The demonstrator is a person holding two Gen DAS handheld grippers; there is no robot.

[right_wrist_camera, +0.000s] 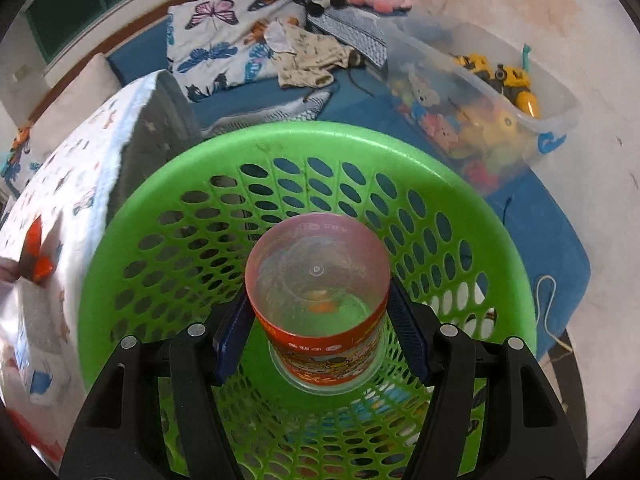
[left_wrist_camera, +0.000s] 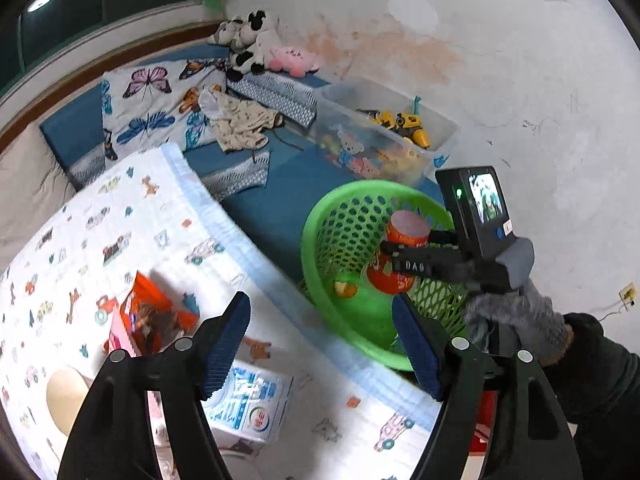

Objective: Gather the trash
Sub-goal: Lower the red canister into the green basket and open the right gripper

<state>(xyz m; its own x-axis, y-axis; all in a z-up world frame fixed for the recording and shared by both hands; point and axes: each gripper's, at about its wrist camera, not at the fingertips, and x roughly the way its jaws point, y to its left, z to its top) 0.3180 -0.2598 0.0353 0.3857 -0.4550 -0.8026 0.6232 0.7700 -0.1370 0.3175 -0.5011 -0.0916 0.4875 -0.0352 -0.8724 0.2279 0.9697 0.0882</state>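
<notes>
Right gripper (right_wrist_camera: 316, 320) grips cup (right_wrist_camera: 316, 280) over basket (right_wrist_camera: 160, 184).

On the right gripper (left_wrist_camera: 404, 246), as my left wrist camera shows it, I read the white letters "DAS" or "DAB" on the black body. The red cup (right_wrist_camera: 320, 320) and the blue-white carton (left_wrist_camera: 250, 404) bear print too blurred to read.

I see a clear plastic cup with a red-orange printed sleeve (right_wrist_camera: 320, 312), empty, held upside-down and tilted over the green perforated plastic basket (right_wrist_camera: 168, 184). A small orange-yellow scrap (left_wrist_camera: 345, 289) lies on the basket floor. On the printed cloth, an orange snack wrapper (left_wrist_camera: 154, 312) and a blue-white carton (left_wrist_camera: 250, 404) lie near each other.
</notes>
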